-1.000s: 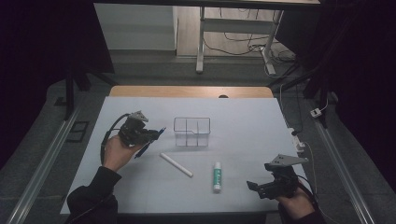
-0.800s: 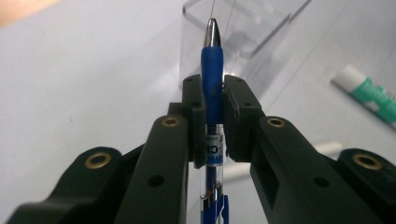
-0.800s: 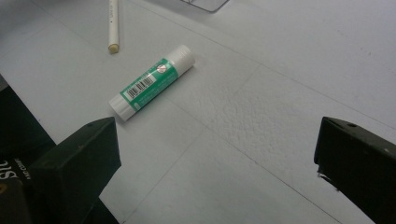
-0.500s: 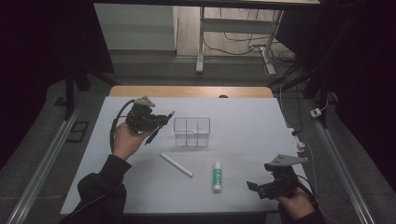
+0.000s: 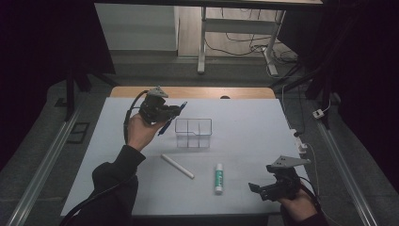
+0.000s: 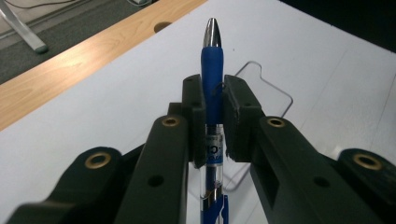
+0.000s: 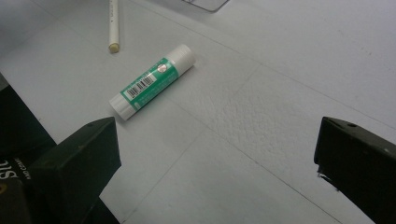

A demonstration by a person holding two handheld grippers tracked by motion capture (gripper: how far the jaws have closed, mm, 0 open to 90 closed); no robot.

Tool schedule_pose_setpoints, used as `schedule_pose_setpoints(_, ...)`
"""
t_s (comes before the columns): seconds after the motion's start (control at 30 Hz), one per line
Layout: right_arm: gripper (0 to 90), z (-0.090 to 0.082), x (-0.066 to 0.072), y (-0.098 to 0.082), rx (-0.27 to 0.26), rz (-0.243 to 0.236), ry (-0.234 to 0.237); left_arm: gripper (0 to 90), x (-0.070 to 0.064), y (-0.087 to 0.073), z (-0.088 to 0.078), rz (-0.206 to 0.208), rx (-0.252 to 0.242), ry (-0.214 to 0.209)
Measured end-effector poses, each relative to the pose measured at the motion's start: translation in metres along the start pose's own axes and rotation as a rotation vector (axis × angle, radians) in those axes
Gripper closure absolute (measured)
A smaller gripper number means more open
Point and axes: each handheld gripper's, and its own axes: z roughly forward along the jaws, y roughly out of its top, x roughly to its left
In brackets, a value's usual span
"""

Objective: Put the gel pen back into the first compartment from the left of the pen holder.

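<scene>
**Left gripper clamped on one blue pen, right gripper wide apart over the table**

Left gripper [image 5: 175, 112]: jaws pressed together on one blue pen [image 6: 213, 70], pads gripping its barrel at mid-length. Silver tip points away from the gripper's camera; the clear lower barrel runs down between the jaws. In the high view the pen is raised off the table, tilted, just left of the clear tray.

Right gripper [image 5: 264, 190]: jaws stand well apart, nothing between them. It sits low at the near right edge of the table [image 5: 244, 117].

Count of loose items on the white table top:
- one clear plastic tray [image 5: 193, 133], split into compartments, nothing visible in it;
- one white stick [image 5: 177, 165], lying at a slant, near the tray's front;
- one green-and-white glue stick [image 7: 152, 82], lying flat, between the white stick and the right gripper.

Grippers counted: two. Hands: two, both with dark sleeves.
</scene>
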Motion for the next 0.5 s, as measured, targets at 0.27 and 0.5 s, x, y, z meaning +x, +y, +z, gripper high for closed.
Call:
schedule_pose_setpoints(0.27,0.6,0.0,0.0,0.0,-0.001,0.002,0.004,79.0,-0.002,0.011,0.014,-0.009,-0.04,-0.016)
schedule_pose_setpoints(0.5,0.6,-0.001,-0.001,0.0,-0.001,0.003,0.007,79.0,-0.004,0.021,0.023,-0.015,-0.074,-0.028)
